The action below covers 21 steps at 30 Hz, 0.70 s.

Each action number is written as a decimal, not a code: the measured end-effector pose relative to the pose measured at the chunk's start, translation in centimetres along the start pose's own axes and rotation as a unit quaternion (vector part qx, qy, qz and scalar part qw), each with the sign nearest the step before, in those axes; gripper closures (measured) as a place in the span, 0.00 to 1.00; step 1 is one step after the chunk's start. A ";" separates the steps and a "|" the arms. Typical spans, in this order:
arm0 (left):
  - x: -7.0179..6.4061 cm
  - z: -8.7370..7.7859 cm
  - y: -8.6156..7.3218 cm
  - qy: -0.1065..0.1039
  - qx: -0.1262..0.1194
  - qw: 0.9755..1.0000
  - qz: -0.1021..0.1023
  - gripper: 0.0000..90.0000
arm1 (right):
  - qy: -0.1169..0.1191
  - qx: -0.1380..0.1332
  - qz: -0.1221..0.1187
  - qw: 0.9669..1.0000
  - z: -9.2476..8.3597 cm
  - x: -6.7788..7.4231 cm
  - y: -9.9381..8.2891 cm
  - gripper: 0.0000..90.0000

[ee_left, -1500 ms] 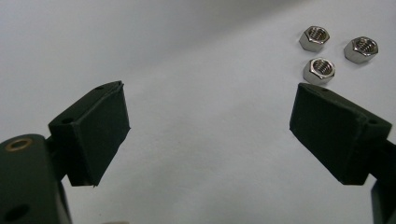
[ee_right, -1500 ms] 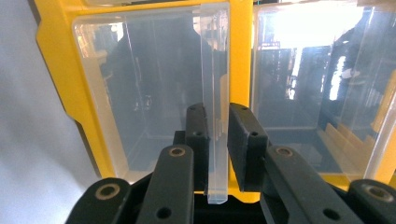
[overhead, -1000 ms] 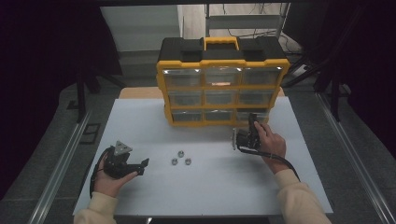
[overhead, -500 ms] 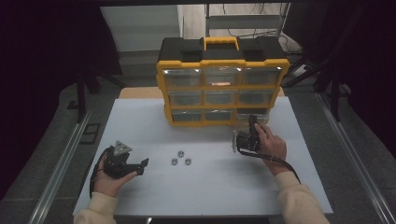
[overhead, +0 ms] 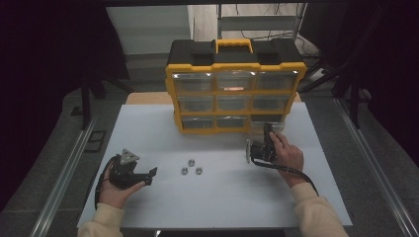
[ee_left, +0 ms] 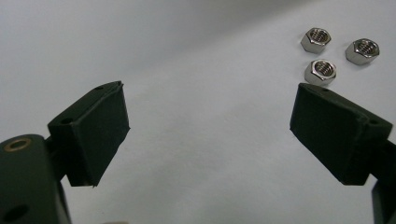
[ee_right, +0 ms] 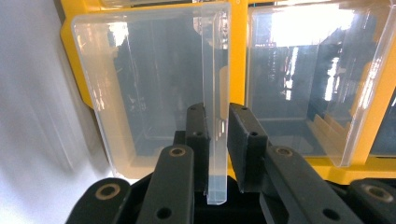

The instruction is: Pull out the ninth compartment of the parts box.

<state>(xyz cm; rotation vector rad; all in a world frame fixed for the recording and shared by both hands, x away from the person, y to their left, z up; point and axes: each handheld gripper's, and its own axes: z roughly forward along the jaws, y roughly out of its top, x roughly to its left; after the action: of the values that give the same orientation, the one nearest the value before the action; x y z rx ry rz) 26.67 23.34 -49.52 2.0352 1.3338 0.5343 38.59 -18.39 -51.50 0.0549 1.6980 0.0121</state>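
A yellow and black organizer [overhead: 235,94] with rows of clear drawers stands at the back of the white table [overhead: 148,133]. Its bottom right clear drawer [overhead: 257,129] sticks out a little. My right gripper [overhead: 267,132] is shut on that drawer's front tab; in the right gripper view the gripper [ee_right: 217,116] has both pads against the clear tab [ee_right: 215,140]. Three steel hex nuts [overhead: 191,168] lie loose mid-table. My left gripper [overhead: 150,174] rests low at the left, pointing toward them. In the left gripper view its jaws [ee_left: 210,121] are open and empty, the nuts [ee_left: 334,51] just beyond the right fingertip.
The neighbouring clear drawer [ee_right: 317,84] sits closed in its yellow frame. A black cable [overhead: 291,173] trails from the right gripper along the forearm. Metal rails [overhead: 64,182] run along both sides of the table.
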 end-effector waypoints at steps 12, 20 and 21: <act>0.0 0.0 0.0 0.001 0.000 1.000 0.000 0.14 | -0.002 -0.001 -0.002 1.000 -0.4 0.1 0.0 0.87; 0.0 0.0 0.0 0.002 0.001 1.000 0.001 0.14 | -0.002 -0.002 -0.002 1.000 -0.7 0.1 -0.1 0.87; 0.0 0.0 0.0 0.002 0.001 1.000 0.001 0.14 | 0.000 -0.001 -0.006 1.000 -0.8 0.1 -0.1 0.87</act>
<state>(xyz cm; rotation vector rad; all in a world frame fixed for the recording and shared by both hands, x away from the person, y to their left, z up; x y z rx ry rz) 26.69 23.34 -49.53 2.0379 1.3356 0.5389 37.76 -18.46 -51.48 0.0439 1.6980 0.0055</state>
